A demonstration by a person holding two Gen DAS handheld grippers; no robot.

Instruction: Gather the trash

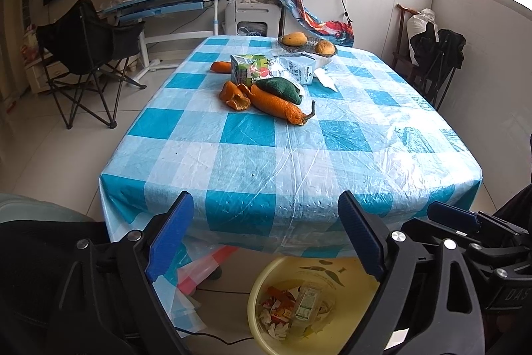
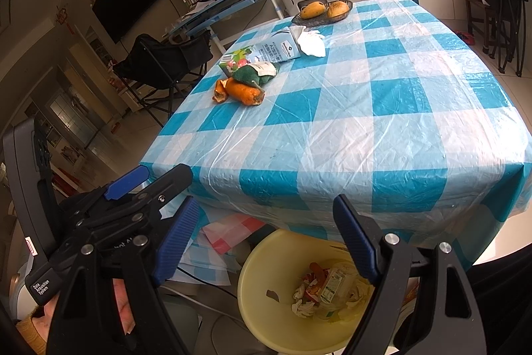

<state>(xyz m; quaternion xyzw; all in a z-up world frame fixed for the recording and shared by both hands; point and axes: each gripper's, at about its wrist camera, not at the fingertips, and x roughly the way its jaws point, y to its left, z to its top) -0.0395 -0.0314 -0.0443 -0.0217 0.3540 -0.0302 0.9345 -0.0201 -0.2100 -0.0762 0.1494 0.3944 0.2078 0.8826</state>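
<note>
Well ahead of both grippers, past the near stretch of checked cloth, the trash sits in one heap on the counter (image 1: 299, 135): orange peels (image 1: 234, 95), a long peel strip (image 1: 277, 107), a green bag (image 1: 282, 88), a juice carton (image 1: 252, 69), a milk carton (image 1: 299, 69) and a tissue (image 2: 311, 44). You should find all of it light. The peels look soft and curled, so pinch a thick edge. The cartons are probably empty and will crush; close across a narrow side. The bag looks limp; take a bunched fold. The tissue weighs almost nothing, so pinch its middle. Your left gripper (image 1: 266, 238) is spread wide with nothing between its pads, and your right gripper (image 2: 264, 237) likewise stands apart and empty. Directly beneath both, the yellow bin (image 2: 259, 281) already holds scraps. The fruit dish (image 1: 307, 46) beyond the heap looks like food, not trash.
</note>
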